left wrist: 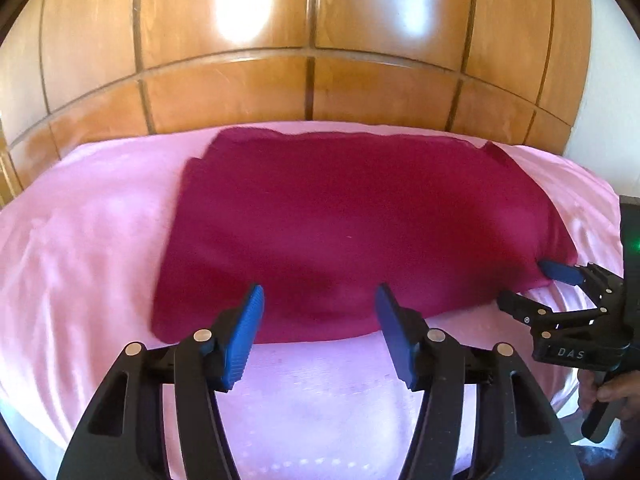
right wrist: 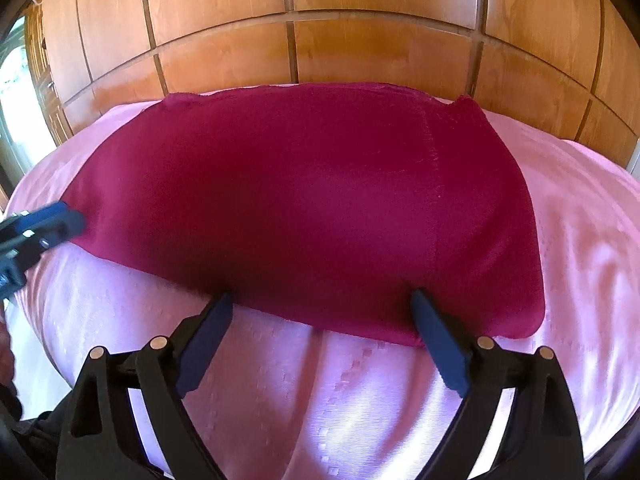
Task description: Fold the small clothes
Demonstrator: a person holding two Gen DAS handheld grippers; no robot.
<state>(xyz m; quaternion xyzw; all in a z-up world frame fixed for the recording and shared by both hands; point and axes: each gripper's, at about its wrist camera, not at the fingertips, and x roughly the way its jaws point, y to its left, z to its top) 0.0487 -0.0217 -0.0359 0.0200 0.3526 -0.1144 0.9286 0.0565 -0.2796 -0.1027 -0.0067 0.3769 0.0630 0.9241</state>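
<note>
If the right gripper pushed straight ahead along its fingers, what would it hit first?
Most likely the near hem of the dark red fabric garment, which lies flat on the pink satin bedsheet. The open right gripper already has its fingertips at that edge.

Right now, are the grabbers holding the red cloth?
No. The left gripper and the right gripper are both open at the red cloth's near edge, pinching nothing.

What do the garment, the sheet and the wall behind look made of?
Garment: soft matte magenta fabric, probably knit; stitched seam visible.
Sheet: pink, satin-like; shiny highlights, woven square pattern.
Wall: varnished wood panels; grain and glare patches.
</note>
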